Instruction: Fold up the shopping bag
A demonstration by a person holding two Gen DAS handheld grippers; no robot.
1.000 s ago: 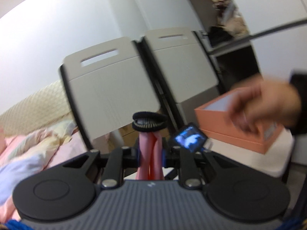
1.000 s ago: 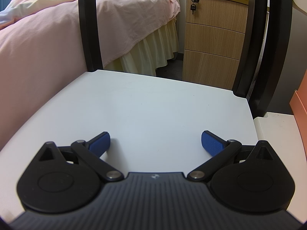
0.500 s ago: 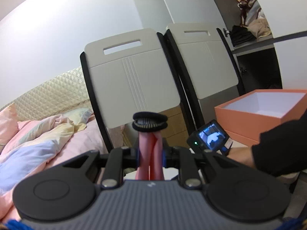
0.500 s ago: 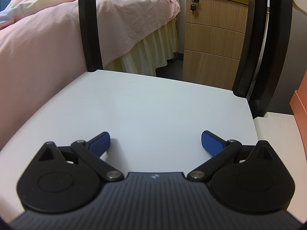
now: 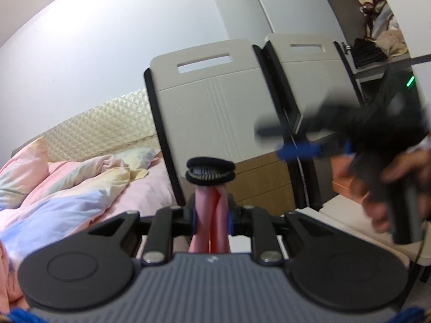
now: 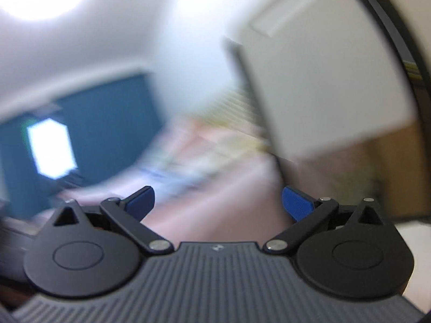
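Note:
My left gripper (image 5: 210,216) is shut on a pink folded shopping bag (image 5: 210,204), which stands up between the pads. A black elastic band (image 5: 210,171) wraps the bag's top end. My right gripper (image 6: 218,202) is open and empty, held up in the air; its view is blurred. It also shows in the left wrist view (image 5: 358,140), held by a hand at the right, above the table, with a blue fingertip (image 5: 299,150) visible.
Two folded grey chairs (image 5: 212,113) lean behind the white table (image 5: 350,223). A bed with pink and pastel bedding (image 5: 67,188) lies at the left. A wooden drawer unit (image 5: 266,185) stands behind the chairs. An orange box (image 5: 342,185) sits at the right.
The right gripper was lying on the white table; a hand has picked it up and swung it upward and leftward. The left gripper still holds the bag and has turned slightly left.

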